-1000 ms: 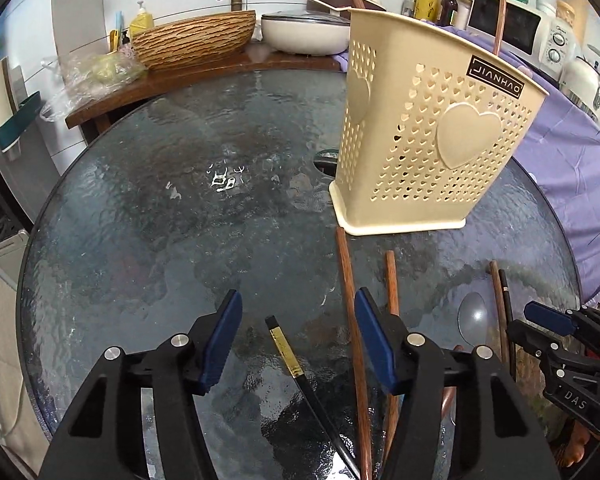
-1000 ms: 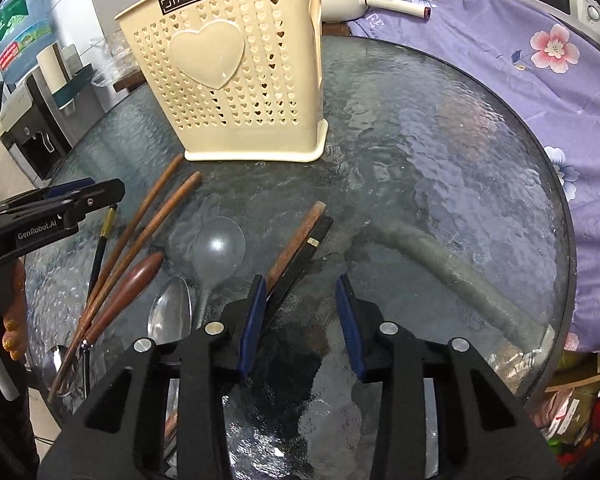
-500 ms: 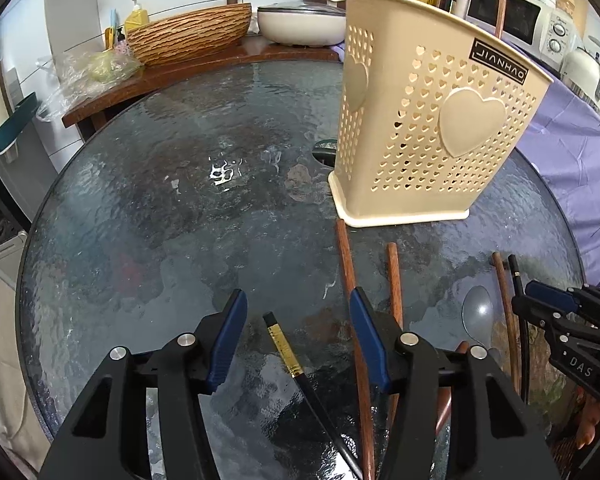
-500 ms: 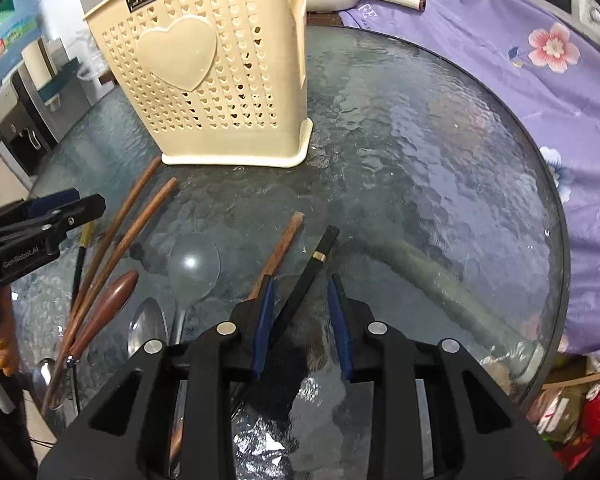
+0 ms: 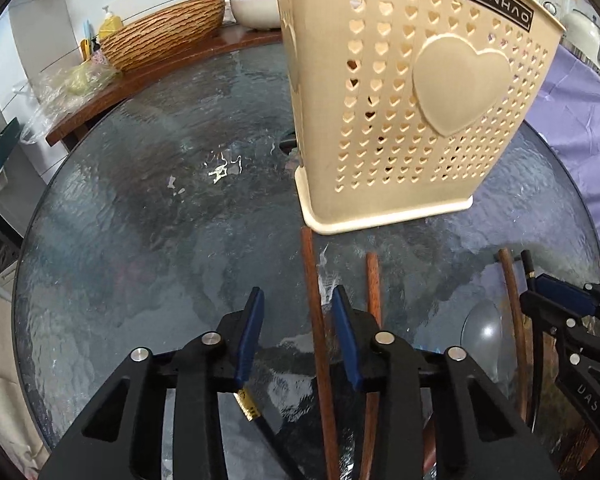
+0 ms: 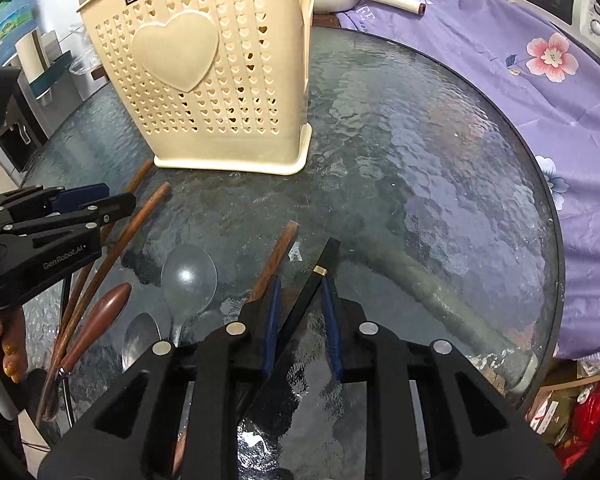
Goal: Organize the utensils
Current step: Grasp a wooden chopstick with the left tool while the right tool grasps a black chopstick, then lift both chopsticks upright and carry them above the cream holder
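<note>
A cream perforated utensil holder [image 5: 412,112] with a heart stands on the round glass table [image 5: 148,232]; it also shows in the right wrist view [image 6: 220,80]. My left gripper [image 5: 298,332] is open, its jaws either side of a long brown chopstick [image 5: 316,320]; a black gold-banded chopstick [image 5: 256,412] lies under its left finger. My right gripper [image 6: 300,320] is open with narrowed jaws around a black gold-banded chopstick [image 6: 316,280]. A brown chopstick [image 6: 274,264] lies just left of it.
More brown chopsticks [image 6: 116,248], a clear spoon [image 6: 188,276], a metal spoon [image 6: 142,340] and a wooden-handled utensil [image 6: 100,316] lie on the glass at front left. A purple flowered cloth [image 6: 540,80] covers the right side. A wooden counter with a woven basin [image 5: 164,40] stands behind.
Both grippers moved forward toward the holder. My left jaws narrowed and shifted right from the black chopstick to the brown one. My right jaws closed in around the black chopstick.
</note>
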{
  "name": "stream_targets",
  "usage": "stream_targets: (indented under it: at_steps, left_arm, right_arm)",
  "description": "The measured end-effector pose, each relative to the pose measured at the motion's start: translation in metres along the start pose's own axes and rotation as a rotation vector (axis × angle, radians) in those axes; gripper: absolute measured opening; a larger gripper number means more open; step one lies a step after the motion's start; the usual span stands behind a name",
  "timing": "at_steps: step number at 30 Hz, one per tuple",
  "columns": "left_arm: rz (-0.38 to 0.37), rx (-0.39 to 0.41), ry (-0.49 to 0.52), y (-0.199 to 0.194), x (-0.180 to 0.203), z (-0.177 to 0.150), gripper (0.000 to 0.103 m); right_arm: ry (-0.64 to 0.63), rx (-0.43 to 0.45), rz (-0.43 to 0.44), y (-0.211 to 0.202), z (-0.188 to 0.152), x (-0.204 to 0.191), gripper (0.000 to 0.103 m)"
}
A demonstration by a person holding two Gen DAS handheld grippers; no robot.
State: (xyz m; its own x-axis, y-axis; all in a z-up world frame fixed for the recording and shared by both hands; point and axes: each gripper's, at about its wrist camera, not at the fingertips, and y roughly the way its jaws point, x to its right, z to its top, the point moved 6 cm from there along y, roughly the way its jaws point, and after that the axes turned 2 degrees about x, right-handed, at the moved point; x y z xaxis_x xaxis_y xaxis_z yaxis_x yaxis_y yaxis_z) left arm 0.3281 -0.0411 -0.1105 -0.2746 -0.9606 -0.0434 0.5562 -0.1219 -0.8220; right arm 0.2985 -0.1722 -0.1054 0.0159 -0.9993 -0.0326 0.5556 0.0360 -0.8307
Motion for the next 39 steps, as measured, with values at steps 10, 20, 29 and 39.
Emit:
stream_targets:
  at_steps: [10,20,29,39]
  left_arm:
    - [0.045,-0.007,0.061,0.003,0.017,0.005,0.009]
    - [0.043,-0.001,0.020,0.002,0.014,0.005,0.007]
    - [-0.039,0.051,-0.099,-0.014,-0.009,0.013,0.006]
    - [-0.094,0.142,-0.174,-0.054,-0.026,0.024,0.006]
  right_arm:
    - [0.016,0.040,-0.051,0.005,0.006,-0.004,0.013]
    - [0.102,0.056,0.030,0.010,0.013,0.005,0.011]
    - [0.286,0.111,0.240,0.001,0.022,0.027,0.009]
    - [0.332,0.207,0.364,-0.033,0.036,0.032,0.008]
